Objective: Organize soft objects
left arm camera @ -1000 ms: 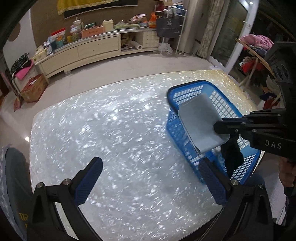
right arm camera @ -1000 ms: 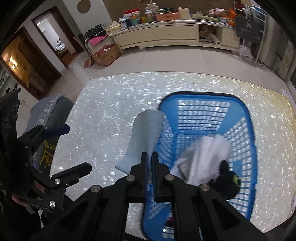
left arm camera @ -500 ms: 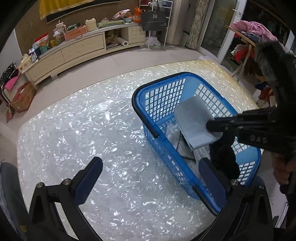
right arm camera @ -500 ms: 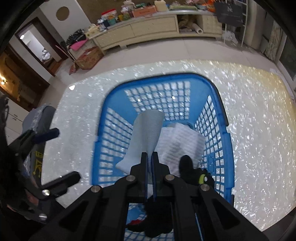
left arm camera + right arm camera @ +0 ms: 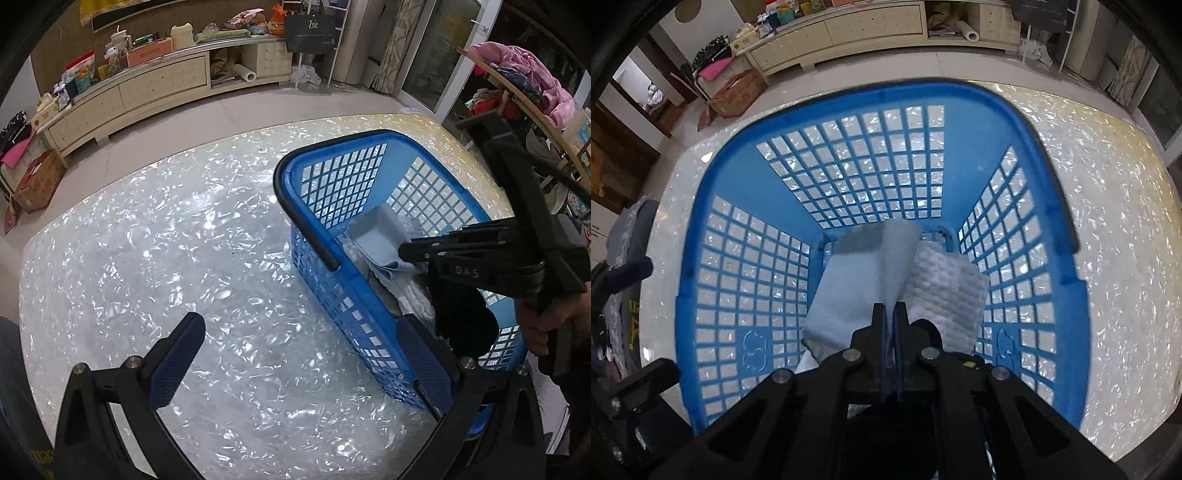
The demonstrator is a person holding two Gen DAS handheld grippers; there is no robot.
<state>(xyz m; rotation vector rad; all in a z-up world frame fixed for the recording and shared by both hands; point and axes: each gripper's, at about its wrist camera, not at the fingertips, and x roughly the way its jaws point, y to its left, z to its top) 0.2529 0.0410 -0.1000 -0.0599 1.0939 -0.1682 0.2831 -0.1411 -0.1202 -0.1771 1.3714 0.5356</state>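
Pale-blue cloth [image 5: 857, 280], clamped at its near edge between the closed pads of the right tongs [image 5: 889, 314], hung inside the blue basket [image 5: 849, 96] with its free end drooping toward the basket floor. A white quilted towel [image 5: 945, 291] lay under it and just to its right, and a black soft item [image 5: 461, 321] sat in the basket's near end, partly hidden by the tongs. The basket stood on the pearly white surface [image 5: 166, 251], toward its right side in the left wrist view. The left tongs [image 5: 303, 350] hovered over the surface just beside the basket's near wall, pads wide apart and gripping nothing. A hand [image 5: 546, 325] gripped the right tool's handle.
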